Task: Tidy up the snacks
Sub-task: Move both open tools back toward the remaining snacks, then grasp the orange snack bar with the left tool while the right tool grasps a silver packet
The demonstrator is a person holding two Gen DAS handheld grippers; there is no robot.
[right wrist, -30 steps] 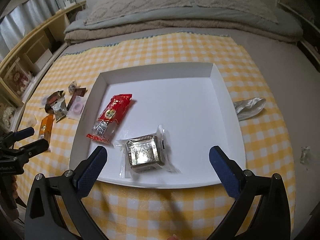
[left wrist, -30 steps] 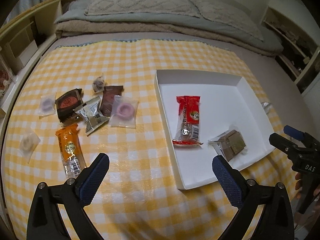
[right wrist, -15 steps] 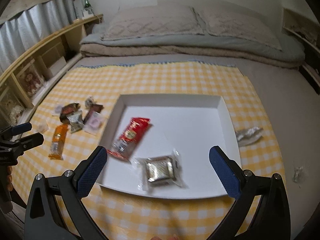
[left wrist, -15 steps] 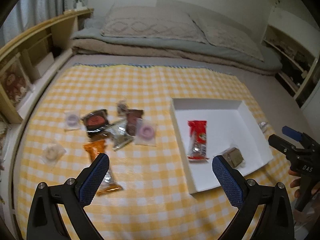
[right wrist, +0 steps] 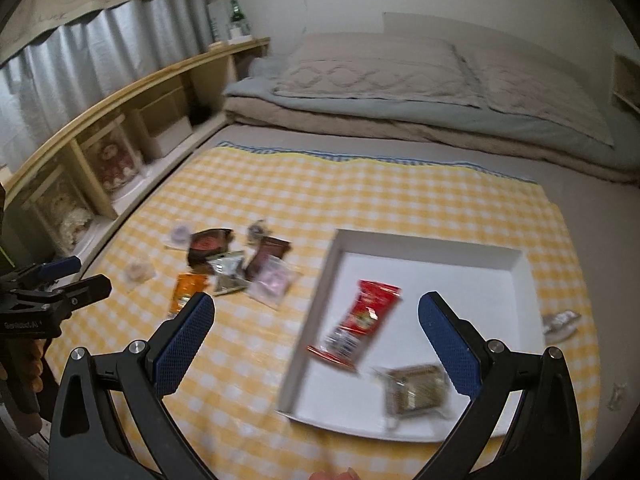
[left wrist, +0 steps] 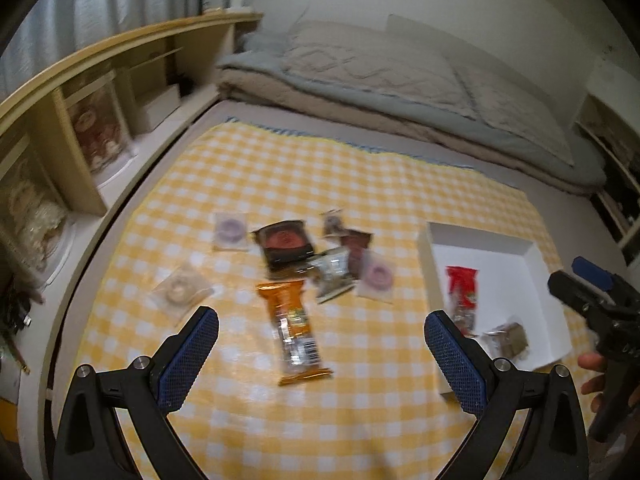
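I am viewing both feeds with motion blur, so print on the wrappers is not legible to me. The left gripper [left wrist: 320,344] is hanging spread wide above the yellow checked cloth [left wrist: 360,176], holding nothing; the right gripper [right wrist: 316,332] is likewise spread wide and empty over the near left part of the white tray [right wrist: 516,264]. The tray is sitting toward the right edge of the cloth; in the left wrist view its near corner is being covered by the gripper's right finger [left wrist: 456,364]. Inside the tray I am seeing a red packet [right wrist: 360,320] lying near the left wall and a silver-wrapped snack [right wrist: 416,392] toward the near edge, partly cut off behind the right gripper's finger. The loose snacks are lying in a cluster on the cloth left of the tray: an orange packet [left wrist: 294,328] nearest me, a dark packet with a red disc [left wrist: 286,246], a silver packet [left wrist: 332,276], a brown packet [left wrist: 358,246] partly overlapped, a clear pouch with a pink ring [left wrist: 376,276], and a small item [left wrist: 332,222] at the far side that I cannot identify. Two more clear pouches, one with a purple ring [left wrist: 230,232] and one with a pale ring [left wrist: 180,290], are lying apart toward the left edge. A crumpled silver wrapper [right wrist: 560,320] is resting just outside the tray's right wall. The near and far stretches of cloth are lying bare, giving open room around the cluster.
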